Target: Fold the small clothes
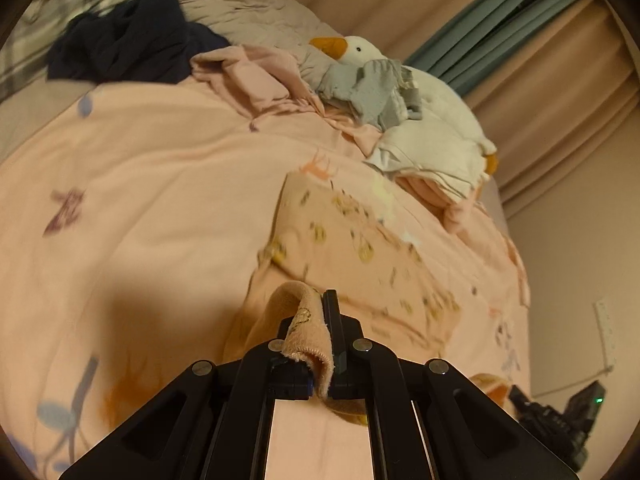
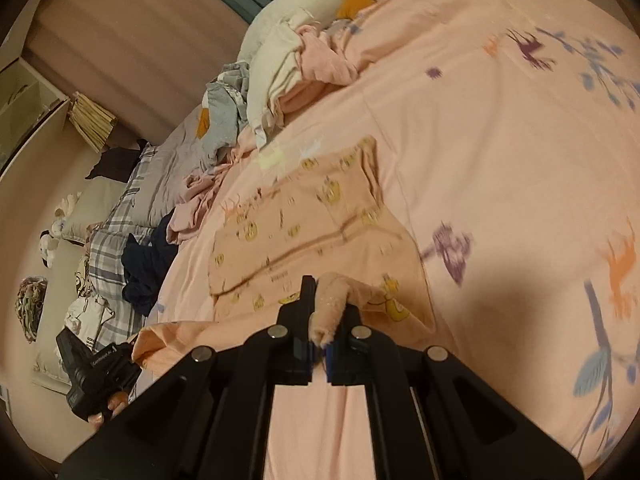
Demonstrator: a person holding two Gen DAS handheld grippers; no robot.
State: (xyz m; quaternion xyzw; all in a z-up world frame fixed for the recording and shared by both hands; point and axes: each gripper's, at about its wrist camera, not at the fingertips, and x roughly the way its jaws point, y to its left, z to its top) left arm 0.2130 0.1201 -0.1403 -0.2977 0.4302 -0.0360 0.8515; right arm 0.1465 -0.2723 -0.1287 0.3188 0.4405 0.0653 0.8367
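A small peach garment [image 1: 360, 252] printed with yellow figures lies on the pink bed cover, its near edge lifted. My left gripper [image 1: 320, 308] is shut on one near corner of it, the hem folded over the left finger. In the right wrist view the same garment [image 2: 304, 216] spreads ahead, and my right gripper [image 2: 320, 300] is shut on its other near corner, a roll of cloth pinched between the pads. The right gripper [image 1: 560, 412] shows at the lower right of the left wrist view. The left gripper [image 2: 96, 372], with a hand on it, shows at the lower left of the right wrist view.
A pile of unfolded clothes lies at the far side: a dark navy piece [image 1: 132, 40], pink cloth [image 1: 256, 76], grey cloth [image 1: 372, 88] and white cloth [image 1: 432, 152] beside a plush goose [image 1: 360, 50]. Curtains [image 1: 540, 60] hang beyond the bed. The pink bed cover [image 1: 140, 184] spreads left.
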